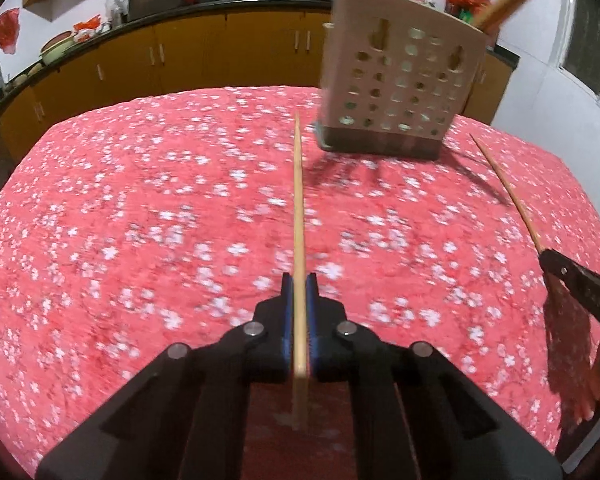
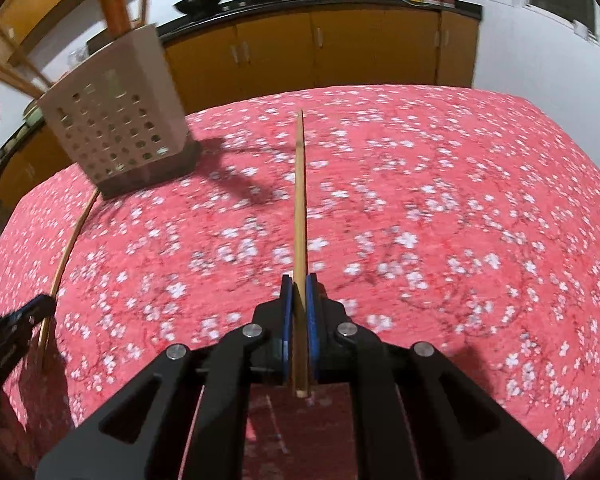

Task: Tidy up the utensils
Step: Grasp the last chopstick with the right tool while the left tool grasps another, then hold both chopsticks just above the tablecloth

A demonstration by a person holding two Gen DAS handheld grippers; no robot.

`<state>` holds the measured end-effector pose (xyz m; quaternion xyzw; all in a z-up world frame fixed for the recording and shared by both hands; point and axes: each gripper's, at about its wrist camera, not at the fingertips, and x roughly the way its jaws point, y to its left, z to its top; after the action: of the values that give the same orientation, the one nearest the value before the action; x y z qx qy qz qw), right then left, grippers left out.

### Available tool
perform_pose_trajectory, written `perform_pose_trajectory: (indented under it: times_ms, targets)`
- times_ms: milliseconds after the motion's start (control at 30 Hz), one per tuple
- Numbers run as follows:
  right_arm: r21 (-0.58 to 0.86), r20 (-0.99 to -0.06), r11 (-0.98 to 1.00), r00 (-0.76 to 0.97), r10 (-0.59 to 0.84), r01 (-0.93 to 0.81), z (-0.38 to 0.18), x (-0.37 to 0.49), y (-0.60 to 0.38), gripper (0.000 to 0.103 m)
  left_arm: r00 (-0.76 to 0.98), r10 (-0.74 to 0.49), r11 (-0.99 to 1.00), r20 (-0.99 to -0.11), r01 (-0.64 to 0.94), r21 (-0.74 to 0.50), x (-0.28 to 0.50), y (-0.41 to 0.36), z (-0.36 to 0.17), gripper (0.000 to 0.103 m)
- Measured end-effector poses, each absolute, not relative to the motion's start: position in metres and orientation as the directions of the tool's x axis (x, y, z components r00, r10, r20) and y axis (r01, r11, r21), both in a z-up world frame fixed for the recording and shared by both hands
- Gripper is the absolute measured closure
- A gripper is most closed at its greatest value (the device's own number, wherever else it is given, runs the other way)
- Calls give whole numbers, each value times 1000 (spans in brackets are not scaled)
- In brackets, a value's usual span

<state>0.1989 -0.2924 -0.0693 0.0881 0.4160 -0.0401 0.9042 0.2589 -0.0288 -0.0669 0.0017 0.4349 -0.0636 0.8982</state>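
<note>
Left gripper clamps one chopstick, angled down over the floral tablecloth; right gripper pinches second chopstick likewise (both pointing forward). Perforated utensil holder stands beyond, probably holding more chopsticks.

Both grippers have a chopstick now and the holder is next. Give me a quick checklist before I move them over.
1. Left gripper shut on left chopstick: ok.
2. Right gripper shut on right chopstick: ok.
3. Chopsticks in line with the fingers, tips forward: ok.
4. Holder upright on the tablecloth: ok.
5. Free room among the utensils already in the holder: cannot tell, its top is cut off.
6. The two grippers apart from each other: ok.
</note>
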Motion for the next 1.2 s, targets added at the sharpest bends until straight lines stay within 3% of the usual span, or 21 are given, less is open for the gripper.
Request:
perform_pose_trajectory:
  times_ms: [367,1200]
  targets:
    - [89,-755,991,656,3,97,-69,207,-277,95,622,-94,995,-778,48,-83,285,29,-67,95]
    - [89,-755,989,655,-9,116,-71,209,-280,95,629,-106,994,-770,48,-98,280,31,-67,94]
